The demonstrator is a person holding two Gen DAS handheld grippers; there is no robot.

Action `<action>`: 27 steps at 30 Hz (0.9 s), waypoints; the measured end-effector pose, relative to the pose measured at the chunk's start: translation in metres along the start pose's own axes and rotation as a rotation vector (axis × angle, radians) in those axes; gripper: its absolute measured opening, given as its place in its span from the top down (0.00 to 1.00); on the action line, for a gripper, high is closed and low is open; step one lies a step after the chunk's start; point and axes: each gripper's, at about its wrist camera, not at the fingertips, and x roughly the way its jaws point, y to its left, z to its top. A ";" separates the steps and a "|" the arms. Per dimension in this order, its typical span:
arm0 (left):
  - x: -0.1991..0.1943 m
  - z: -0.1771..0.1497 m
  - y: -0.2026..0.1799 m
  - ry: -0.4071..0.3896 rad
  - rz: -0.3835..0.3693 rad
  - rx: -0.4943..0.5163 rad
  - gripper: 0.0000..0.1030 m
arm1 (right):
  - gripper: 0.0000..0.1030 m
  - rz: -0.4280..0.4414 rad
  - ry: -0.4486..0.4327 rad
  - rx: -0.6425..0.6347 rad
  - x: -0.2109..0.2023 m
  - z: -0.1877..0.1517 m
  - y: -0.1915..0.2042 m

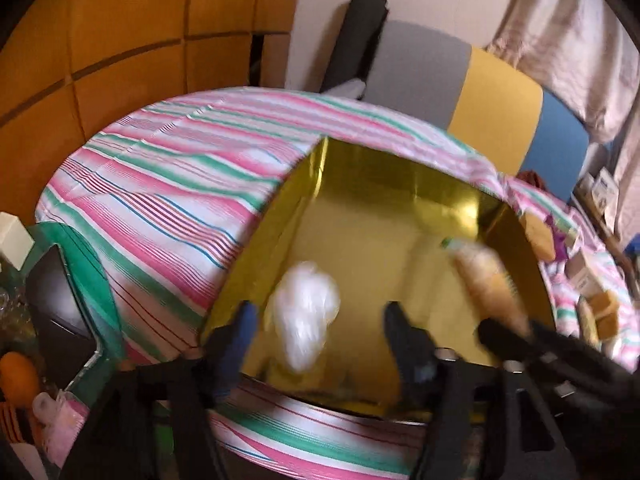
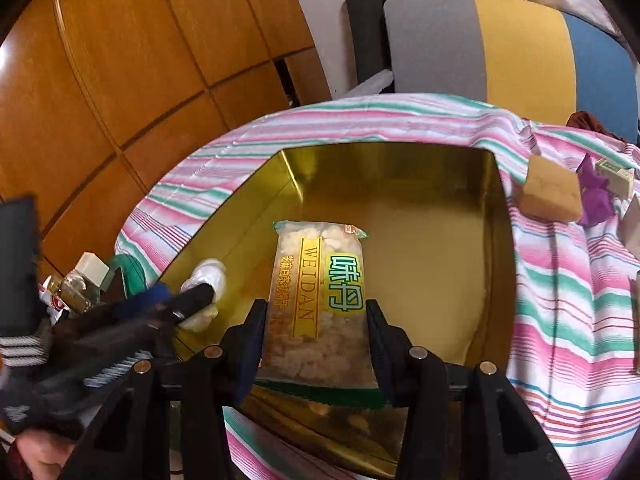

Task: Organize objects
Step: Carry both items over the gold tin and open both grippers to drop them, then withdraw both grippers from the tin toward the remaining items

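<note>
A gold-lined open box (image 2: 400, 168) sits on a pink and green striped cloth (image 2: 560, 280). My right gripper (image 2: 316, 316) is shut on a clear snack packet (image 2: 320, 272) with a yellow and green label, held over the box's near half. My left gripper (image 1: 318, 320) stands open over the box's near left corner. A crumpled white plastic bundle (image 1: 304, 312), blurred, lies between and below its fingers without being pressed. The left wrist view also shows the gold box (image 1: 360, 184) and the packet (image 1: 484, 280) at the right. The right wrist view shows the white bundle (image 2: 208, 276) by the left gripper (image 2: 184, 296).
Tan sponges (image 2: 552, 192), a purple object (image 2: 596, 196) and small boxes (image 2: 616, 174) lie on the cloth right of the gold box. A capped bottle (image 2: 86, 276) and clutter crowd the left edge. Wooden cabinet doors (image 2: 140, 80) and a grey, yellow and blue chair back (image 2: 520, 48) stand behind.
</note>
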 end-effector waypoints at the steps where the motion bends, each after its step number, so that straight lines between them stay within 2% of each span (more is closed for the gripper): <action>1: -0.006 0.002 0.002 -0.023 0.006 -0.011 0.23 | 0.54 0.001 0.007 0.002 0.003 -0.001 0.000; 3: -0.018 0.008 0.006 -0.081 0.040 -0.039 0.18 | 0.54 0.001 0.023 0.004 0.007 -0.003 0.002; 4: -0.024 0.010 0.008 -0.107 0.062 -0.054 0.11 | 0.54 0.001 0.030 0.005 0.010 -0.003 0.002; 7: -0.042 0.014 0.018 -0.194 0.124 -0.121 0.00 | 0.54 0.009 0.051 0.011 0.018 -0.002 0.006; 10: -0.056 0.019 0.029 -0.241 0.150 -0.185 0.00 | 0.53 0.031 0.074 0.019 0.027 0.000 0.016; 15: -0.063 0.022 0.041 -0.235 0.156 -0.261 0.00 | 0.51 0.116 0.097 0.024 0.033 -0.002 0.035; 18: -0.061 0.021 0.044 -0.215 0.148 -0.289 0.00 | 0.50 0.125 0.074 -0.022 0.024 -0.006 0.042; 21: -0.061 0.018 0.038 -0.209 0.139 -0.284 0.00 | 0.50 0.111 0.041 -0.045 0.013 -0.008 0.041; 27: -0.058 0.012 0.018 -0.190 0.116 -0.223 0.00 | 0.50 0.010 -0.075 -0.062 -0.023 -0.005 0.026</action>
